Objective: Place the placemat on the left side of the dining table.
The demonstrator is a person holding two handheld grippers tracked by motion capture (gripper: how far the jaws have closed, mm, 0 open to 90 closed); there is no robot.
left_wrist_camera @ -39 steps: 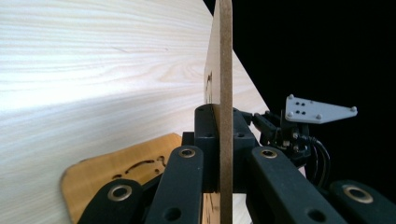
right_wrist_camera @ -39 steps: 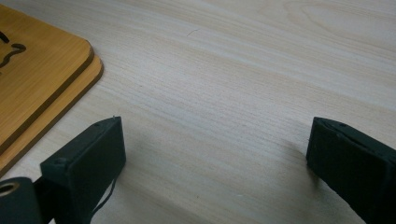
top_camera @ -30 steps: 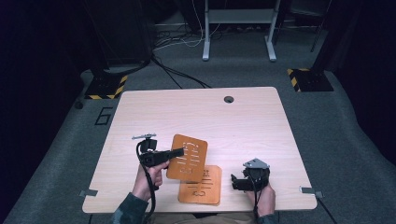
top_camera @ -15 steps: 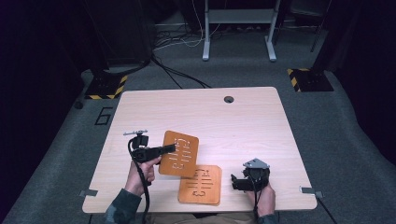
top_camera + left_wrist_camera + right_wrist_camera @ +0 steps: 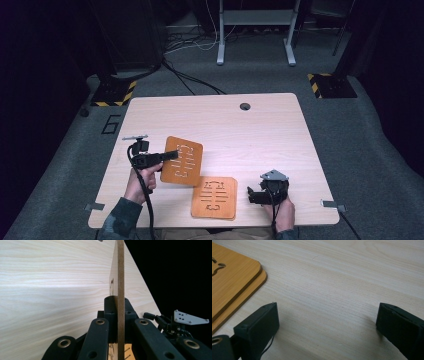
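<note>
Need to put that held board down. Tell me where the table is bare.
Bare: the far half of the table around the cable hole, and the right side beyond the right gripper. Crowded: near edge, where the stacked boards lie beside the left gripper and its held board.

Pale wooden table; behind, perhaps a metal stand.

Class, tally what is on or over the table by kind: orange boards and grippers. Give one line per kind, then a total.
Orange boards: 3, one held, two stacked, the lower peeking out beneath the upper
Grippers: 2, left gripper, right gripper
Total: 5
</note>
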